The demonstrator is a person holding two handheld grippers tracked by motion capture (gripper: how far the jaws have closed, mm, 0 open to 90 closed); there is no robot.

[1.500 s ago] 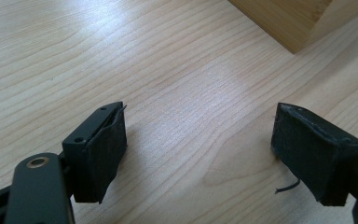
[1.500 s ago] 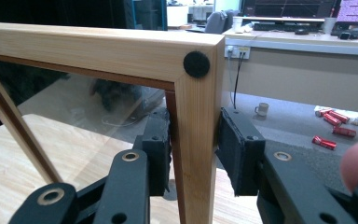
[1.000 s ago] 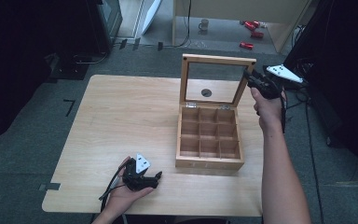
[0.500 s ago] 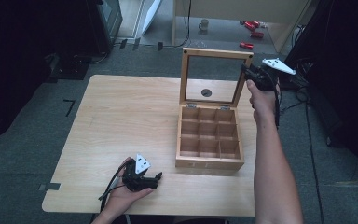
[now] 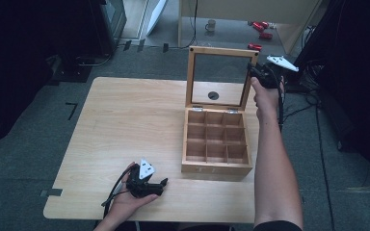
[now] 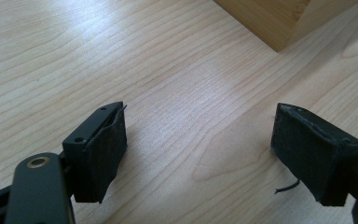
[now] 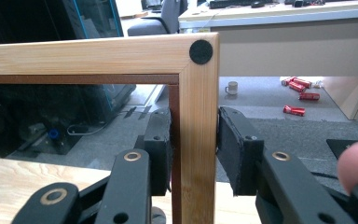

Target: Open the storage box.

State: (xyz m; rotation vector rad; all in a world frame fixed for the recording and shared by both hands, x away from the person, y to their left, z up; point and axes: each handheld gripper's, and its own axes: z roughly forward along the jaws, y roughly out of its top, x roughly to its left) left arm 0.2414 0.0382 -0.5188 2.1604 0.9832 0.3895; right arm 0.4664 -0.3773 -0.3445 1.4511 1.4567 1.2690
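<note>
Table (image 5: 125,115) lies open; right gripper (image 7: 193,154) pinches lid (image 7: 198,121) edge.

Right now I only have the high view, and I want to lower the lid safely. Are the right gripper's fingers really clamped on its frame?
Observer: Yes. The right gripper has one finger on each side of the lid, clamping its wooden side rail just below the corner with the black dot.
Operator: Is the left gripper holding anything?
Observer: No. The left gripper is open over the bare table, with nothing between its fingers.
Operator: Is it touching the box?
Observer: No. A corner of the box lies ahead of it, apart.
</note>
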